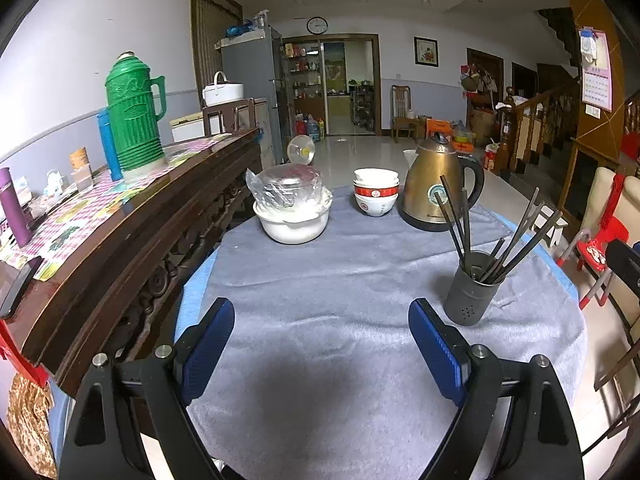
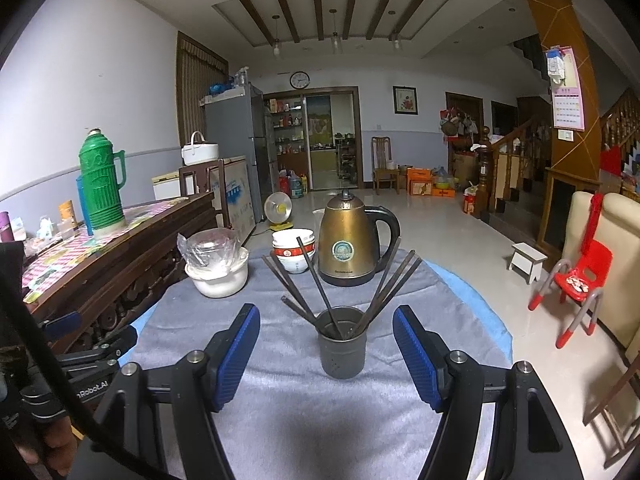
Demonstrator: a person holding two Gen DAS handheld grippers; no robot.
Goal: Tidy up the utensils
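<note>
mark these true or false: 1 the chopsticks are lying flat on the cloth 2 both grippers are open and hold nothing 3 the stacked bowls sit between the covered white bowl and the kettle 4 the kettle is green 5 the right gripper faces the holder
1. False. The chopsticks stand leaning in the dark holder, not flat on the grey cloth.
2. True. The left gripper and the right gripper both have their fingers apart with nothing pressed between them.
3. True. The stacked bowls sit between the covered white bowl and the kettle.
4. False. The kettle is gold-brown with a black handle; the green thing is the thermos flask on the wooden sideboard.
5. True. In the right wrist view the holder stands centred ahead of its fingers.
</note>
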